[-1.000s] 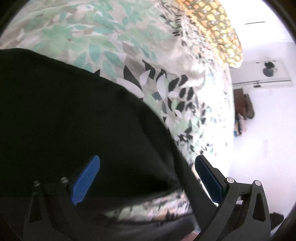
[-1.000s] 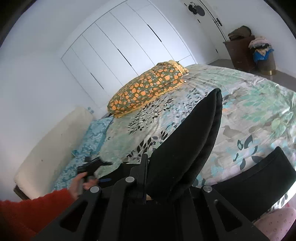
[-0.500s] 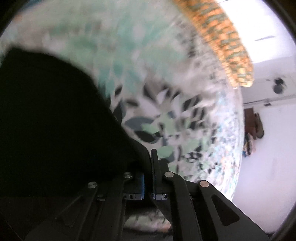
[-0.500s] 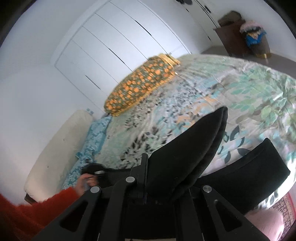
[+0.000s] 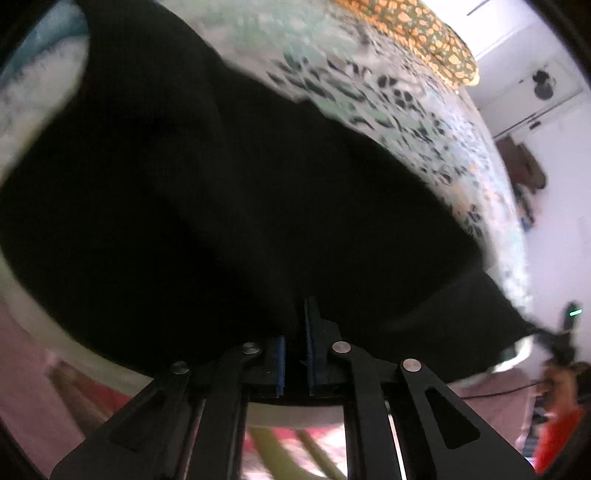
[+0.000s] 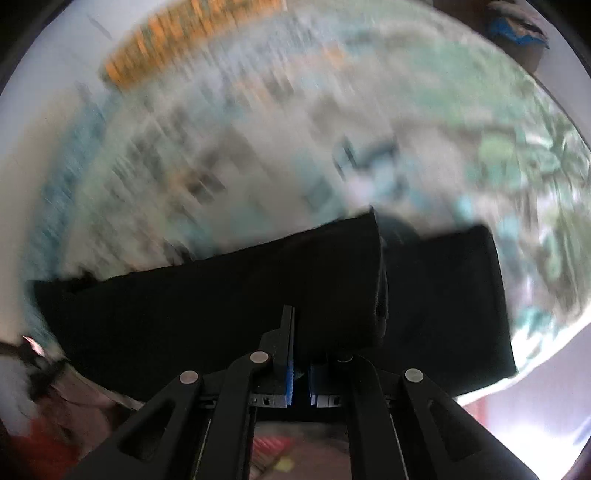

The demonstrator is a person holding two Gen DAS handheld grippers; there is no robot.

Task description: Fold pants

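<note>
Left wrist view: the left gripper point(image 5: 295, 332) is clamped on the black pants point(image 5: 229, 192) at the near edge of the leaf-print bedspread point(image 5: 424, 107). The right gripper point(image 6: 299, 347) pinches them too. Likely mid-fold; next, lay both held edges flat and release.

A leaf-print bedspread point(image 5: 406, 110) fills the upper right of the left wrist view. An orange-patterned pillow point(image 5: 417, 33) lies along its top edge. A dark cabinet point(image 5: 524, 166) stands at far right.
</note>
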